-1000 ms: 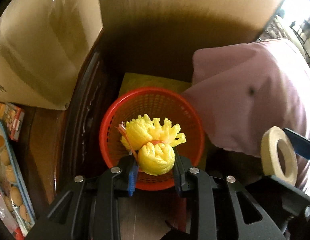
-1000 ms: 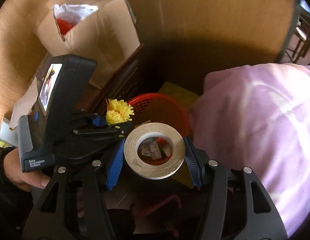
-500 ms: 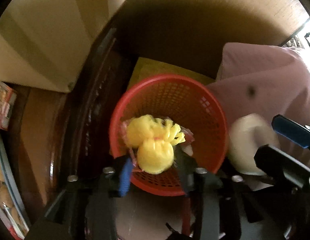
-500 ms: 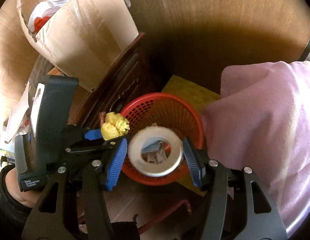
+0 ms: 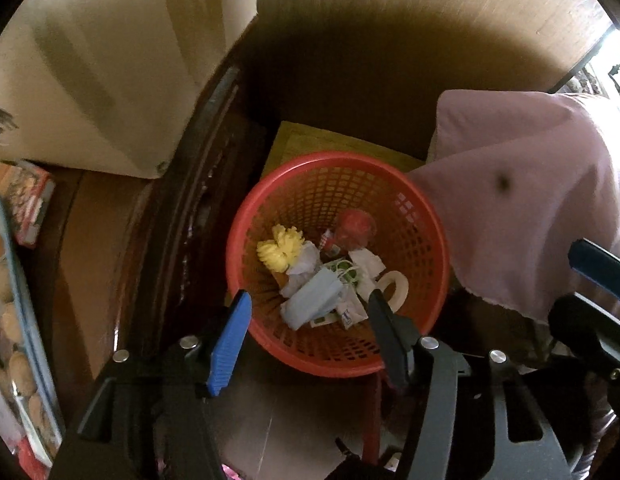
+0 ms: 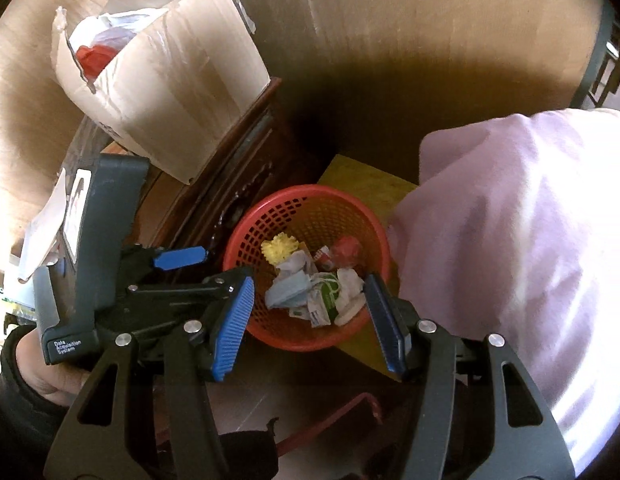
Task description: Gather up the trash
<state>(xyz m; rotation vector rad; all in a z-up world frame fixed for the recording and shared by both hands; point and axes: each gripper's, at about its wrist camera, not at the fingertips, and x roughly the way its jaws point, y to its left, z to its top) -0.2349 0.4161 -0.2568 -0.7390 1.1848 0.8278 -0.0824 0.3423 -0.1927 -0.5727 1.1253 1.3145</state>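
Note:
A red mesh basket [image 5: 406,216] [image 6: 293,216] stands on the floor and holds trash. The yellow foam net [image 5: 279,246] [image 6: 279,248] lies inside at the left. The tape roll [image 5: 394,285] [image 6: 350,310] lies inside at the right. A blue face mask [image 5: 314,300] [image 6: 287,292], crumpled paper and a red wrapper [image 5: 356,226] also lie inside. My left gripper [image 5: 305,320] is open and empty above the basket's near rim. My right gripper [image 6: 310,308] is open and empty above the basket, with the left gripper [image 6: 181,264] beside it on the left.
A dark wooden cabinet [image 5: 169,248] [image 6: 229,176] stands left of the basket, with a cardboard box [image 6: 161,92] on top. A pink cloth [image 5: 530,208] [image 6: 522,248] drapes over the basket's right side. A yellow mat [image 6: 366,184] lies under the basket. A snack tray [image 5: 13,320] is far left.
Both grippers opened. The yellow foam net dropped from the left gripper and the tape roll from the right gripper into the basket.

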